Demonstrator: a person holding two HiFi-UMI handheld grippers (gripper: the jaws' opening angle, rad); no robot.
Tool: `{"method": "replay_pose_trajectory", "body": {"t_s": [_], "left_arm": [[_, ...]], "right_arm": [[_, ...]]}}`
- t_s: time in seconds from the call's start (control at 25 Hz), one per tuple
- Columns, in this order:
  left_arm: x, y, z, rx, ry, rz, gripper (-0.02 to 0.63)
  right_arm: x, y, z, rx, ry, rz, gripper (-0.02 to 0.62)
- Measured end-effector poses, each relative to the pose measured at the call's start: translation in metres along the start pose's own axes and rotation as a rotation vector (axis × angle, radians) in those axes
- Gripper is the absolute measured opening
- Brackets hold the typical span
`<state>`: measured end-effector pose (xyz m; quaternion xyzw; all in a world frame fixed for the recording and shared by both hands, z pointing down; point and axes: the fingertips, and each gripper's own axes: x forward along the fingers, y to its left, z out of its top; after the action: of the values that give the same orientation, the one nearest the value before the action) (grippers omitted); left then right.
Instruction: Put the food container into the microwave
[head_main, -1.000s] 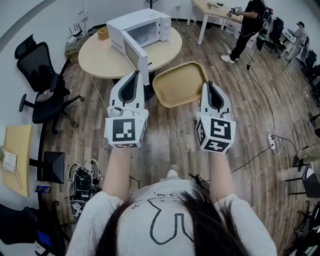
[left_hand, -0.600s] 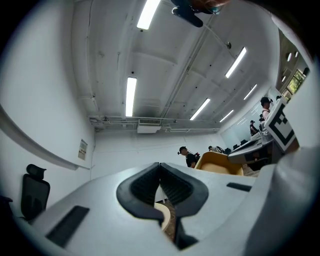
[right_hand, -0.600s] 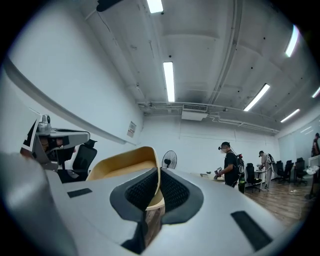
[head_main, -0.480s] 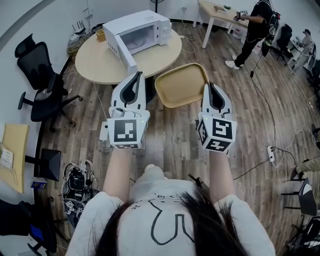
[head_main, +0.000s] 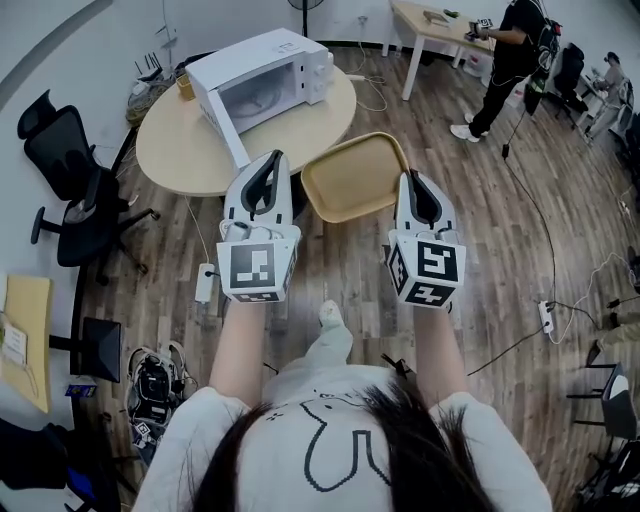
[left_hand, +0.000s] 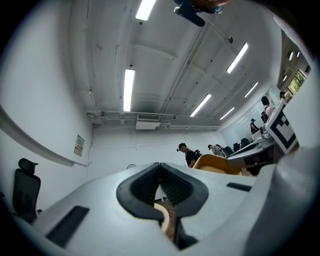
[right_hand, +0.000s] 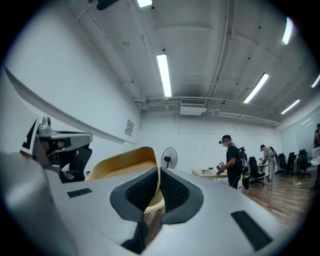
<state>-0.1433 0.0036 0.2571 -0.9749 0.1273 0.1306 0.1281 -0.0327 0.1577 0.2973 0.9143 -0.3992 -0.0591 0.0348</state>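
A shallow tan food container hangs level over the wooden floor. My right gripper is shut on its right rim, and the thin tan wall runs between the dark pads. My left gripper is shut with nothing in it, just left of the container and apart from it. From the left gripper view the container shows off to the right of the closed jaws. The white microwave stands on a round beige table ahead, its door swung open toward me.
A black office chair stands left of the table. A power strip and cables lie on the floor. A person stands at another table at the back right. A fan is by the far wall.
The table and microwave have shifted left and slightly down in the head view as the person steps forward. Both grippers and the container keep the same hold and spacing.
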Motion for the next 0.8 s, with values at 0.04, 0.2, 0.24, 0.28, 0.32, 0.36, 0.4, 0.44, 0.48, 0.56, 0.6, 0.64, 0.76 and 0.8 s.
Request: {"method": "replay_pose_trajectory", "body": {"t_s": [0.04,0.2,0.24,0.28,0.32,0.36,0.4,0.44,0.48,0.56,0.6,0.64,0.76,0.8], "left_arm": [[0.011,-0.001,-0.005,-0.005,0.001,0.0,0.009],[0.055,0.005,-0.025,-0.023,0.008,0.026,0.009],[0.067,0.008,-0.03,-0.027,0.012,0.033,0.009],[0.079,0.011,-0.035,-0.031,0.016,0.041,0.009],[0.091,0.015,-0.04,-0.035,0.02,0.049,0.009],[0.102,0.02,-0.044,-0.039,0.024,0.059,0.009],[0.113,0.024,-0.049,-0.043,0.027,0.07,0.009],[0.124,0.029,-0.053,-0.047,0.031,0.081,0.009],[0.135,0.033,-0.058,-0.052,0.035,0.092,0.009],[0.156,0.04,-0.07,-0.065,0.046,0.109,0.009],[0.166,0.044,-0.076,-0.069,0.051,0.115,0.009],[0.176,0.047,-0.081,-0.071,0.056,0.118,0.009],[0.2,0.059,-0.098,-0.081,0.075,0.129,0.009],[0.206,0.062,-0.103,-0.083,0.081,0.132,0.009]], "right_arm": [[0.009,-0.008,-0.002,0.001,0.002,-0.005,0.039],[0.055,-0.036,-0.008,0.007,0.005,-0.011,0.04],[0.068,-0.042,-0.009,0.009,0.008,-0.01,0.04],[0.082,-0.045,-0.011,0.01,0.012,-0.005,0.04],[0.096,-0.048,-0.012,0.009,0.016,0.002,0.04],[0.11,-0.05,-0.014,0.005,0.02,0.011,0.04],[0.124,-0.052,-0.015,0.001,0.024,0.019,0.04],[0.138,-0.054,-0.017,-0.002,0.028,0.028,0.04],[0.151,-0.056,-0.019,-0.002,0.034,0.036,0.04],[0.179,-0.06,-0.026,0.0,0.049,0.052,0.04],[0.192,-0.061,-0.028,0.0,0.055,0.059,0.04],[0.206,-0.062,-0.03,0.0,0.059,0.065,0.04],[0.239,-0.063,-0.034,-0.002,0.067,0.078,0.04],[0.247,-0.063,-0.036,-0.001,0.07,0.08,0.04]]}}
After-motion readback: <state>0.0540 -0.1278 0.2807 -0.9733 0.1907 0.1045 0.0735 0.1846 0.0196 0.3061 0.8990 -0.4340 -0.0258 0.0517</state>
